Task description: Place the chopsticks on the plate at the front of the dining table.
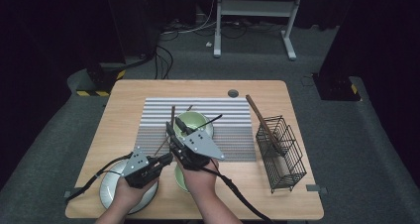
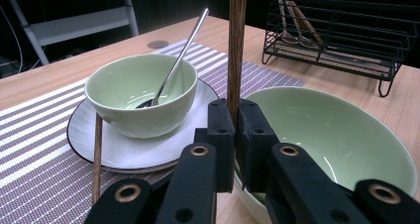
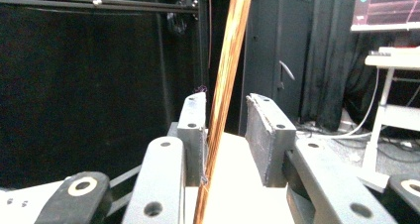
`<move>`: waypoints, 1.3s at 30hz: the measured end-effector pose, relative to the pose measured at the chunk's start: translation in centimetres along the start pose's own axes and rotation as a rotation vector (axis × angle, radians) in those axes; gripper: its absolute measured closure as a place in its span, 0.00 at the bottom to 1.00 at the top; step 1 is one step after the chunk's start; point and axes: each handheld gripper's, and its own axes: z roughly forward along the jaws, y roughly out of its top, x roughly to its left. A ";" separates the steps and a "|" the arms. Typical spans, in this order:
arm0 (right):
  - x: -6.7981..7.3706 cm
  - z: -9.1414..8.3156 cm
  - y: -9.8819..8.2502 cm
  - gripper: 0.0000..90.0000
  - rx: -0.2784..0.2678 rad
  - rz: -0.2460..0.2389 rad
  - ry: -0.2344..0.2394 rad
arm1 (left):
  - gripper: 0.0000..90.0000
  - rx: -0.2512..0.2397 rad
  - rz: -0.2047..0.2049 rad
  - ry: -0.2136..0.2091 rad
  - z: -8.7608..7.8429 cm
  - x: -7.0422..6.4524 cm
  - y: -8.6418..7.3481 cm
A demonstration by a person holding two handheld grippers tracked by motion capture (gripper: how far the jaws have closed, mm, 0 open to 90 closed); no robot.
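My left gripper point(image 1: 170, 157) point(image 2: 236, 107) is shut on a brown wooden chopstick point(image 2: 236, 35) that stands upright between its pads. In the right gripper view the same kind of chopstick point(image 3: 230, 60) runs up between the jaws of my right gripper point(image 3: 225, 102). It lies against one pad with a gap to the other, so this gripper is open. In the high view the right gripper point(image 1: 174, 126) sits just above the left one, at the near edge of a green bowl point(image 1: 195, 121) point(image 2: 141, 92). That bowl holds a metal spoon point(image 2: 181, 50) and stands on a white plate point(image 2: 148, 154).
A second chopstick point(image 2: 97, 154) leans by the plate on the striped placemat point(image 1: 233, 120). A larger green bowl point(image 2: 322, 130) point(image 1: 179, 177) sits near the front edge, a grey plate point(image 1: 111, 189) to its left. A black wire basket point(image 1: 282, 154) point(image 2: 341, 35) at right holds wooden utensils point(image 1: 260, 117).
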 end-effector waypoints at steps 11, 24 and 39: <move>-2.4 0.1 -0.7 0.66 0.027 0.039 -0.061 | 0.95 -0.010 -0.024 -0.028 -0.1 0.0 0.0; -4.0 0.6 -1.1 0.56 0.039 0.074 -0.098 | 0.94 -0.049 -0.060 -0.050 -1.1 0.3 0.4; -5.0 0.9 -1.9 0.52 0.061 0.115 -0.092 | 0.94 -0.069 -0.076 -0.047 -1.6 0.5 0.5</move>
